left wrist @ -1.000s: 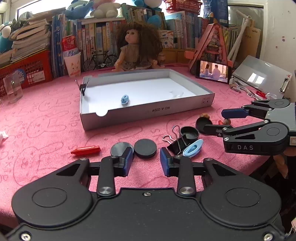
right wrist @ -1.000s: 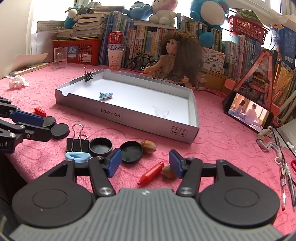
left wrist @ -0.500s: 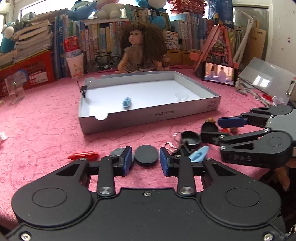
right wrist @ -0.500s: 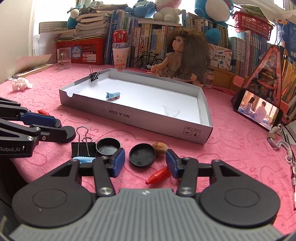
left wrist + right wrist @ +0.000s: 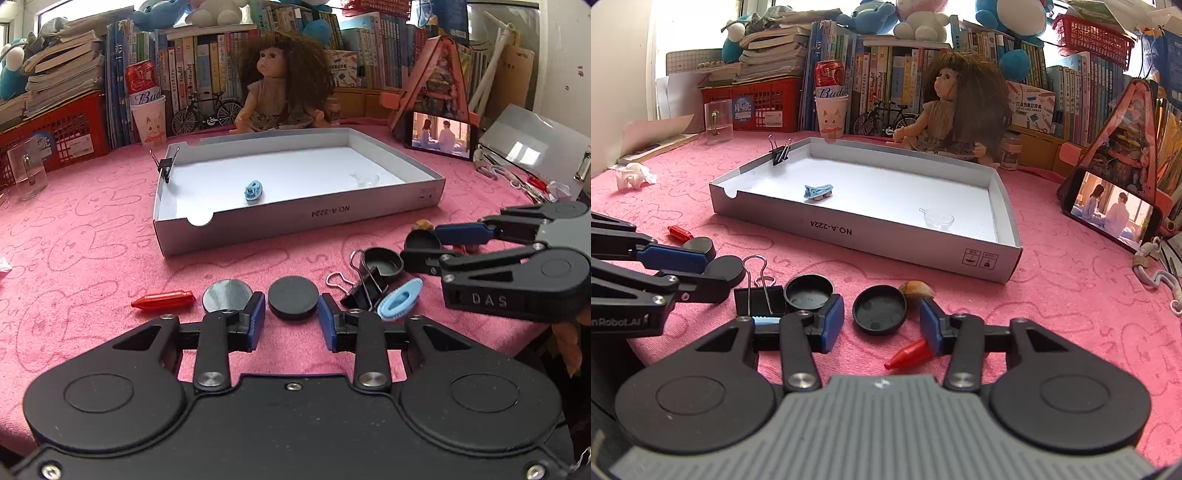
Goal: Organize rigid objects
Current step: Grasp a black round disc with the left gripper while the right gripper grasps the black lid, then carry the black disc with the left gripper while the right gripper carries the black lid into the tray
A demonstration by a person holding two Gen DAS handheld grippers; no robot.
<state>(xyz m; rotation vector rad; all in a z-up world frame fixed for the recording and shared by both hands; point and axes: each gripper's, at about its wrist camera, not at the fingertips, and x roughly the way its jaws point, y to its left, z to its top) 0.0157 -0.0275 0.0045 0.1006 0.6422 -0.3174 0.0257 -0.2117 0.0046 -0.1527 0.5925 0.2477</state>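
Observation:
A white cardboard tray [image 5: 369, 216] [image 5: 923, 254] lies on the pink cloth, holding a blue clip [image 5: 253, 189] [image 5: 817, 192] and a small clear dish [image 5: 937, 219]. My left gripper [image 5: 291, 319] is open with a black disc [image 5: 293, 297] between its fingers. My right gripper [image 5: 881, 323] is open around an upturned black cap [image 5: 879, 314]. Beside them lie a second black cap [image 5: 809, 292], a black binder clip [image 5: 364, 286] [image 5: 757, 299], a light blue clip [image 5: 400, 297], a mirror disc [image 5: 227, 295], red caps [image 5: 164, 300] [image 5: 910, 354] and a nut [image 5: 916, 288].
A doll [image 5: 286, 83] sits behind the tray before a wall of books. A phone [image 5: 439, 138] [image 5: 1112, 210] stands at the right. A binder clip [image 5: 166, 166] grips the tray's far left corner. A clear cup [image 5: 26, 171] and a paper cup [image 5: 149, 123] stand at the left.
Both grippers have moved forward and lower toward the objects. The black disc now sits between my left fingers and the upturned cap between my right fingers.

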